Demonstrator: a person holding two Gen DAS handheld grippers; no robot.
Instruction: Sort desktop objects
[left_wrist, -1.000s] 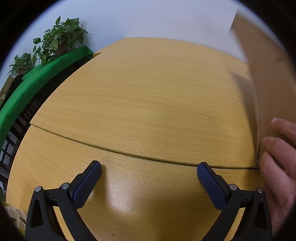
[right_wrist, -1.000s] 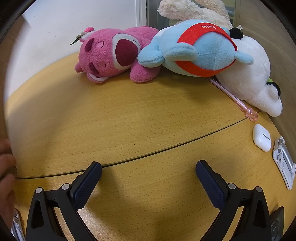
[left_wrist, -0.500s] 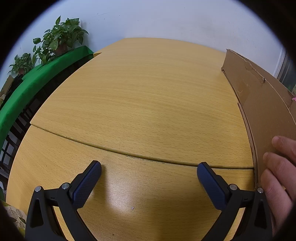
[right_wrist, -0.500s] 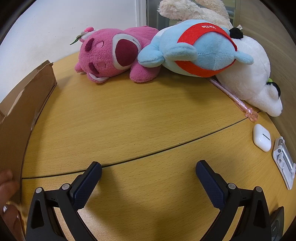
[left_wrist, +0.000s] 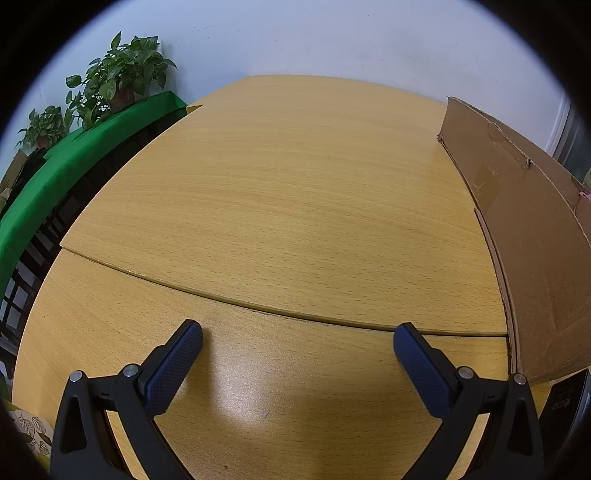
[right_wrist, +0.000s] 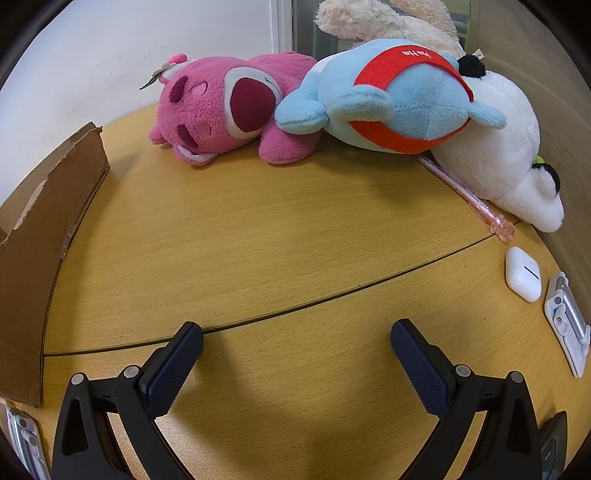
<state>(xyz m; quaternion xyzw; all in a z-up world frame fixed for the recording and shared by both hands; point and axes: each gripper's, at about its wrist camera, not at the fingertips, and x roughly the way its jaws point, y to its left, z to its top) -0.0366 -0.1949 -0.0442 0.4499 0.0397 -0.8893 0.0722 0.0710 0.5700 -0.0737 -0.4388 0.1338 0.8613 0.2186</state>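
Cardboard box (right_wrist: 44, 229): upright on the worktop (right_wrist: 258, 240), left of the right gripper (right_wrist: 295, 343). Pink plush (right_wrist: 221, 110), blue plush (right_wrist: 388, 96) and white plush (right_wrist: 509, 155): far edge, touching in a row. Pink pen (right_wrist: 469, 195): beside white plush. Earbud case (right_wrist: 522, 273): right side. Left gripper (left_wrist: 297, 343): fingers spread, empty; right gripper likewise.

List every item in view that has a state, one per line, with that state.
Left gripper: jaws open, empty.
Right gripper: jaws open, empty.
Cardboard box: standing on the desk.
Pink plush: lying down.
Blue plush: lying against the white plush.
Pink pen: lying flat.
Earbud case: closed.
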